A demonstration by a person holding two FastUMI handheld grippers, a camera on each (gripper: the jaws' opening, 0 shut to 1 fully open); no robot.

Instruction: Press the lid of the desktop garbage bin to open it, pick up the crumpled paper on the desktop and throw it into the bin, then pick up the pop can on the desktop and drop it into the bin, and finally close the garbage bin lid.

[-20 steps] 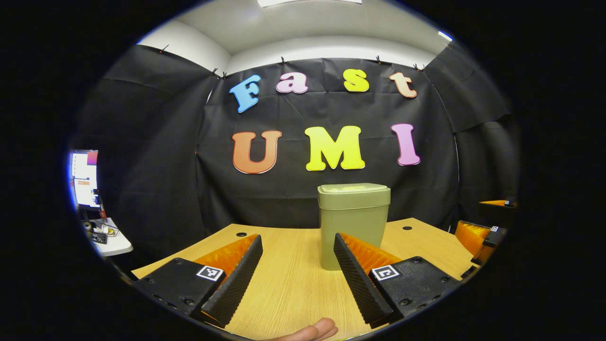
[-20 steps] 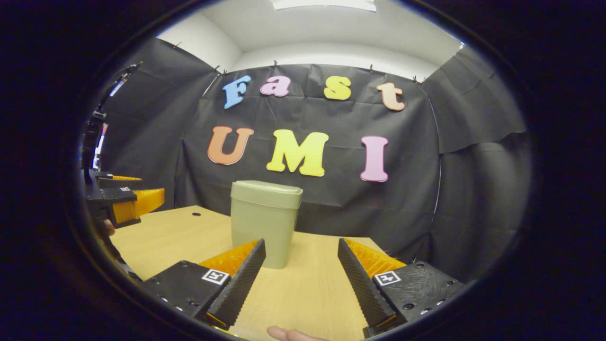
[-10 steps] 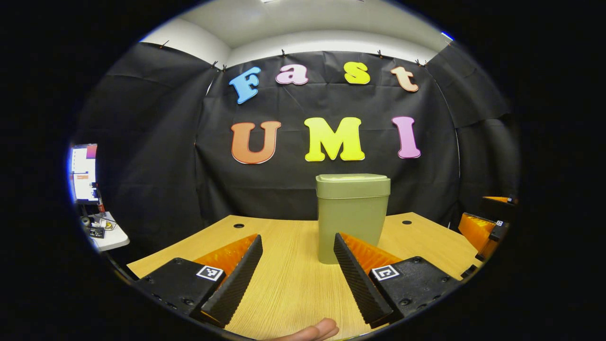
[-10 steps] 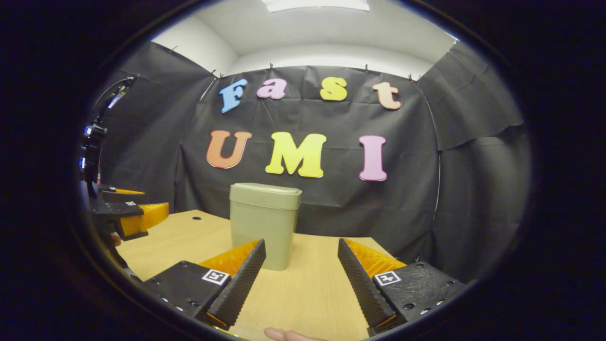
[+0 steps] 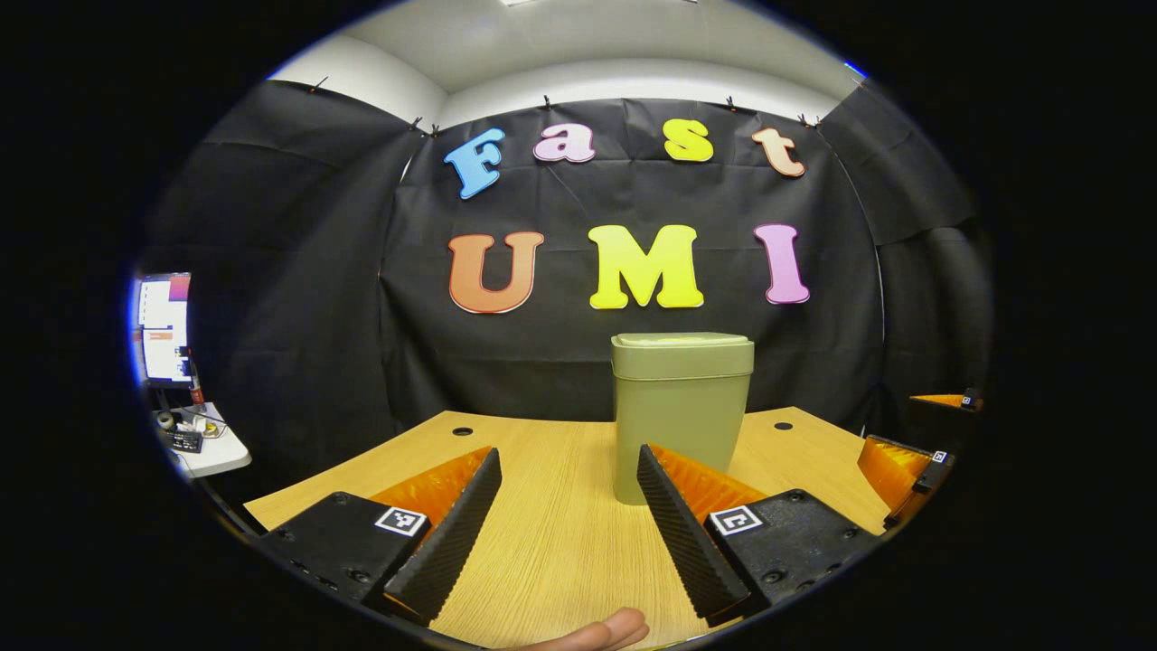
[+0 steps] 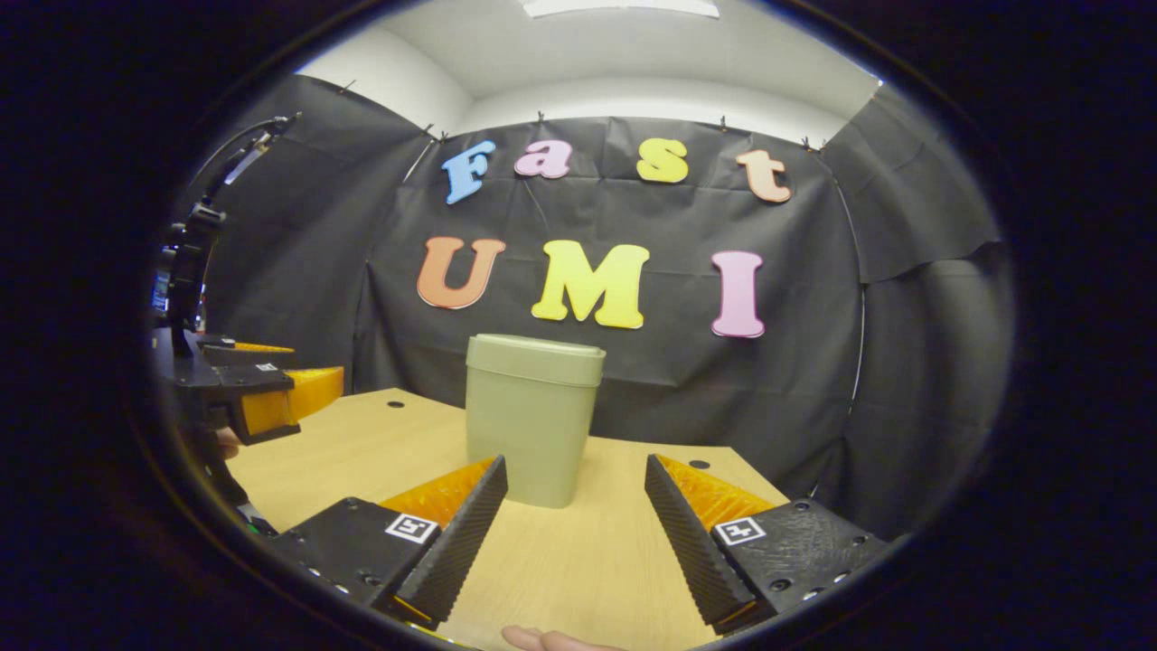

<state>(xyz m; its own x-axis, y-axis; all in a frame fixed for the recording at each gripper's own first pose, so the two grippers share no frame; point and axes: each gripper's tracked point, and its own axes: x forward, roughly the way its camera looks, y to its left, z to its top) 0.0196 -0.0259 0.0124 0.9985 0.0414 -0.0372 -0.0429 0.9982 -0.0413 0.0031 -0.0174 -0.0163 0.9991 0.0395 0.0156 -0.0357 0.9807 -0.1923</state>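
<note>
The garbage bin [image 5: 681, 411], lid down, hides its contents; both grippers' jaws gape wide, holding nothing.

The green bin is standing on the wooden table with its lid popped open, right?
Not quite. The green bin does stand on the wooden table, but its lid is shut, sitting flat on top, as the left gripper view shows.

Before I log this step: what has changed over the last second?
Little. Both views shifted slightly, so the hands drifted: in the right gripper view the bin slid right and the left gripper shows larger. Nothing was gripped or released. The lid stays shut; both grippers stay open over the table.
</note>
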